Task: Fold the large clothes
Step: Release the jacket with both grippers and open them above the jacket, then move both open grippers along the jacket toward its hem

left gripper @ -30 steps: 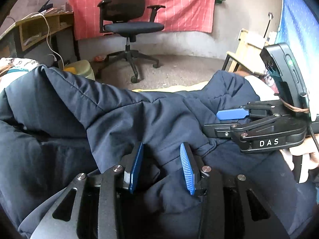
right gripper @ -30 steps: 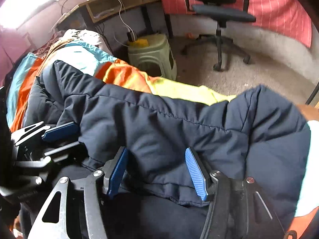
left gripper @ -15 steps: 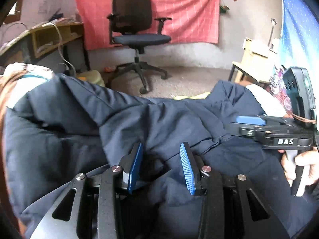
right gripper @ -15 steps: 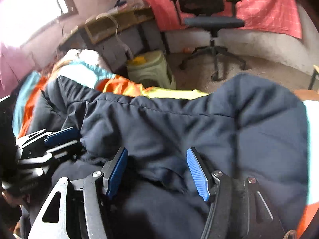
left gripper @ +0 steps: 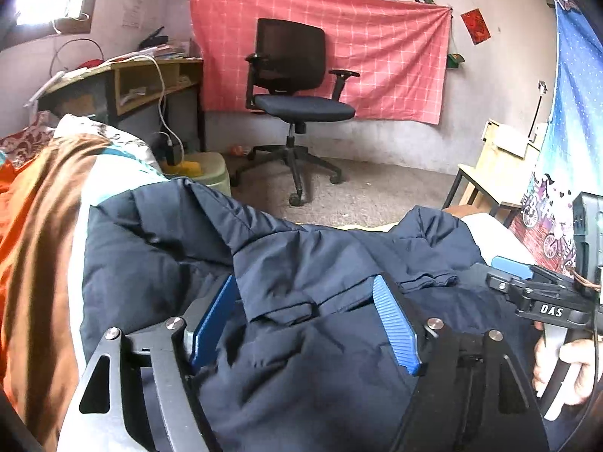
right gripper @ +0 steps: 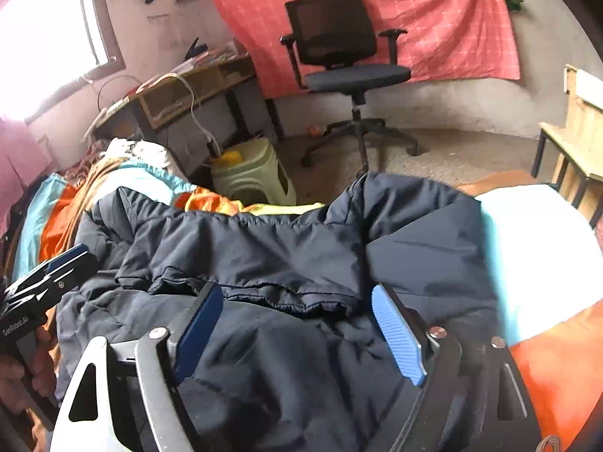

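Left wrist view shows the left tongs (left gripper: 305, 324) spread wide over the navy padded jacket (left gripper: 320, 256), which lies folded over on a bed covered with an orange and white quilt (left gripper: 34, 226). Their jaws have just been opening; a loose fold of cloth sits between the blue pads (left gripper: 395, 324), which no longer press on it. In the right wrist view the right tongs (right gripper: 297, 324) are also spread, their jaws having just been opening, with the jacket's hem ridge lying between the pads untouched. Each tool shows at the edge of the other's view, the right one held by a hand (left gripper: 565, 369). The risk, as I judge it, is that the puffy filling springs back, so the folded flap lifts or slides open once nothing holds it. A pad edge could also snag the slippery shell as the tongs pull away and drag the fold askew. The jacket's far edge lies near the bed's edge, so a careless tug might send it toward the floor.
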`<state>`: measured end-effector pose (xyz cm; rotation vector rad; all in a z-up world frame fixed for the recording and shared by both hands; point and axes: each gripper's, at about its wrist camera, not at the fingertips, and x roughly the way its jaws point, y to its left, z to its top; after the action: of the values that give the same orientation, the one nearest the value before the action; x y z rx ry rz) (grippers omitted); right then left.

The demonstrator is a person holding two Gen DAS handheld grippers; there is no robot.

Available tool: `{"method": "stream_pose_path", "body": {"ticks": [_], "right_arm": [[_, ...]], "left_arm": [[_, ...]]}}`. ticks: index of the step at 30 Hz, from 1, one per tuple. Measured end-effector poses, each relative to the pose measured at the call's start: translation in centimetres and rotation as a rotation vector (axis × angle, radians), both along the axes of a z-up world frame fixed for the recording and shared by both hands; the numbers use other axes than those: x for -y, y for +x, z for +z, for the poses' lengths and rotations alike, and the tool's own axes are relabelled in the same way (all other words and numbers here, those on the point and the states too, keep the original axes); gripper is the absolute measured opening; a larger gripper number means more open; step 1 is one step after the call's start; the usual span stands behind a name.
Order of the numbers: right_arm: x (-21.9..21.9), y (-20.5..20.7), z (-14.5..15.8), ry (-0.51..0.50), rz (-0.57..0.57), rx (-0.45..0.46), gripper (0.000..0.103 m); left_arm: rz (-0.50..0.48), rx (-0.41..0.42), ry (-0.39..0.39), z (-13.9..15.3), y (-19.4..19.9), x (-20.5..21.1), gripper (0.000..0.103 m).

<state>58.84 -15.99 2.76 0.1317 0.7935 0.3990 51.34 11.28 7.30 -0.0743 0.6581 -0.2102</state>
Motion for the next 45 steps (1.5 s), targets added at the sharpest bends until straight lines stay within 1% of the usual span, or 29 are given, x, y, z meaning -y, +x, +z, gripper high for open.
{"method": "stream_pose_path", "body": {"ticks": [1, 3, 7, 10, 13, 16, 20, 25, 27, 30, 33, 40, 45], "right_arm": [[0.2, -0.5, 0.5, -0.002, -0.011, 0.014, 0.084], [0.3, -1.4, 1.2, -0.006, -0.023, 0.037, 0.086], [0.7, -3.4, 2.8, -0.008, -0.018, 0.073, 0.095], [0.9, -4.9, 4.1, -0.011, -0.015, 0.097, 0.097], [1.0, -6.7, 5.4, -0.009, -0.007, 0.120, 0.101], [1.1, -8.3, 6.5, -0.007, 0.007, 0.132, 0.103], [1.3, -10.4, 7.5, -0.005, 0.026, 0.132, 0.103], [1.9, -14.0, 8.6, -0.011, 0.043, 0.151, 0.103], [2.1, -15.5, 8.8, -0.022, 0.048, 0.162, 0.103], [2.5, -17.5, 8.9, -0.030, 0.051, 0.173, 0.103], [2.8, -19.8, 8.7, -0.049, 0.057, 0.184, 0.103], [3.5, -24.7, 8.2, -0.084, 0.067, 0.206, 0.103], [4.0, -27.7, 7.8, -0.107, 0.070, 0.194, 0.103]], "left_arm": [[0.006, 0.002, -0.005, 0.3, -0.5, 0.0, 0.078], [0.022, 0.015, -0.020, 1.1, -1.5, -0.1, 0.086], [0.026, 0.045, -0.016, 2.6, -3.4, 0.2, 0.088], [0.037, 0.072, -0.012, 3.8, -5.1, 0.4, 0.094], [0.055, 0.089, -0.020, 4.8, -6.7, 0.6, 0.097], [0.075, 0.076, -0.022, 5.5, -8.1, 0.7, 0.098], [0.070, 0.072, 0.011, 6.0, -10.2, 1.3, 0.099], [0.054, 0.070, 0.048, 6.2, -13.2, 2.5, 0.101], [0.070, 0.064, 0.052, 6.0, -14.7, 2.8, 0.101], [0.099, 0.050, 0.038, 5.5, -16.7, 2.8, 0.101], [0.126, 0.046, 0.048, 5.2, -18.5, 2.9, 0.101], [0.154, 0.049, 0.101, 4.7, -23.5, 3.5, 0.101], [0.148, 0.066, 0.140, 4.1, -26.8, 4.4, 0.101]]}}
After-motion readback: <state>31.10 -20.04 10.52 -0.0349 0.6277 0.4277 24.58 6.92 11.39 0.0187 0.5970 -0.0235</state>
